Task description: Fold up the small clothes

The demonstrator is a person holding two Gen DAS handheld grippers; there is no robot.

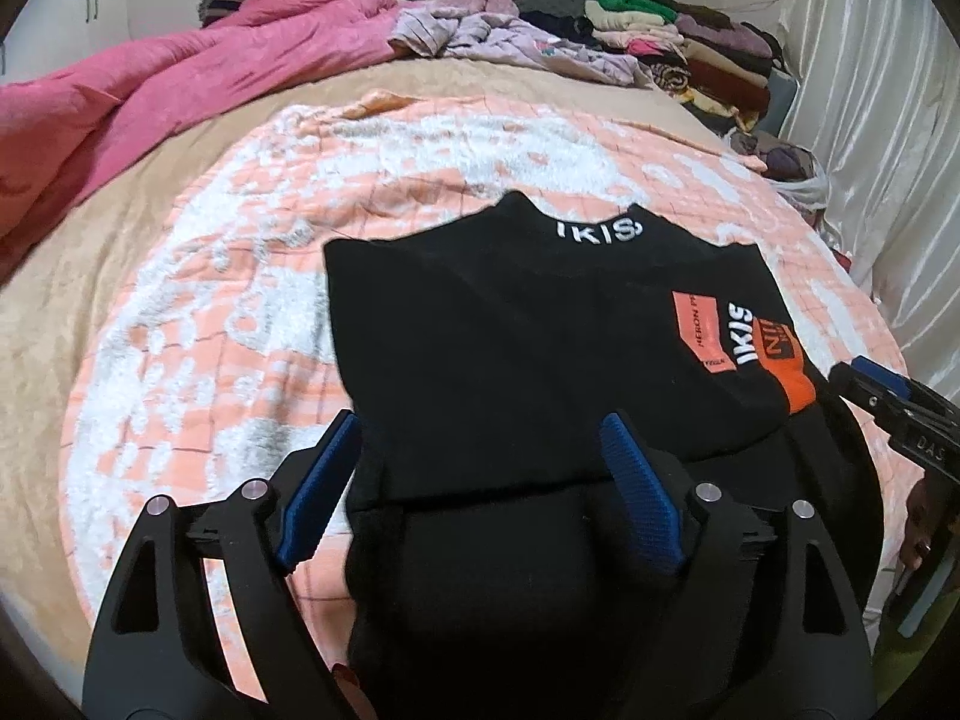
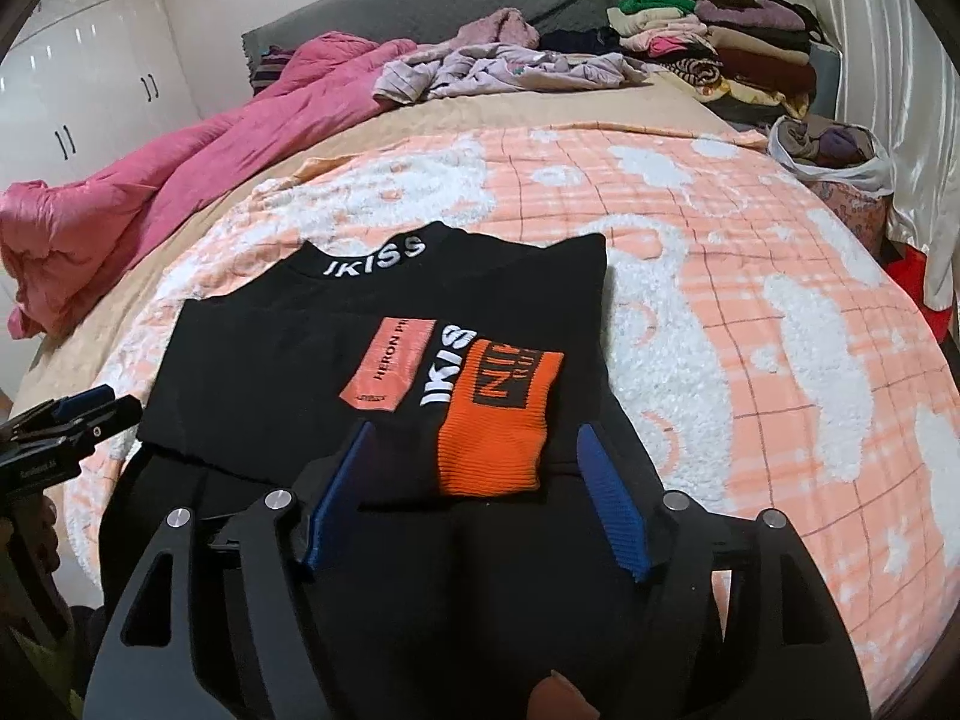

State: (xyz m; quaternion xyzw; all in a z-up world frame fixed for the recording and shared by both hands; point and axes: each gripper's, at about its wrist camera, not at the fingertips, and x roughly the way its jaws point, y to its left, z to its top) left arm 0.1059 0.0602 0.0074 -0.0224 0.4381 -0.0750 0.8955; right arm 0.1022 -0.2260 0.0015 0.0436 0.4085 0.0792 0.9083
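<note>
A black top [image 1: 510, 330] [image 2: 288, 360] with white "IKISS" lettering on the collar and orange patches [image 2: 498, 420] lies flat on an orange-and-white checked blanket [image 1: 240, 300] [image 2: 720, 300], its lower part folded up over the front. My left gripper [image 1: 480, 420] hovers over the top's near left part, jaws open and nothing pinched between the blue pads [image 1: 642, 498]. My right gripper [image 2: 474, 429] stands open over the near edge of the bright orange patch, holding nothing. Each gripper shows at the edge of the other's view: the right gripper [image 1: 870, 384], the left gripper [image 2: 90, 408].
A pink quilt [image 1: 150, 96] [image 2: 150, 180] is bunched along the bed's left side. Loose lilac clothes [image 1: 510, 36] [image 2: 498, 66] and a stack of folded clothes [image 1: 690, 42] [image 2: 720, 36] lie at the back. A white bag [image 2: 828, 144] and a curtain [image 1: 870, 90] are on the right.
</note>
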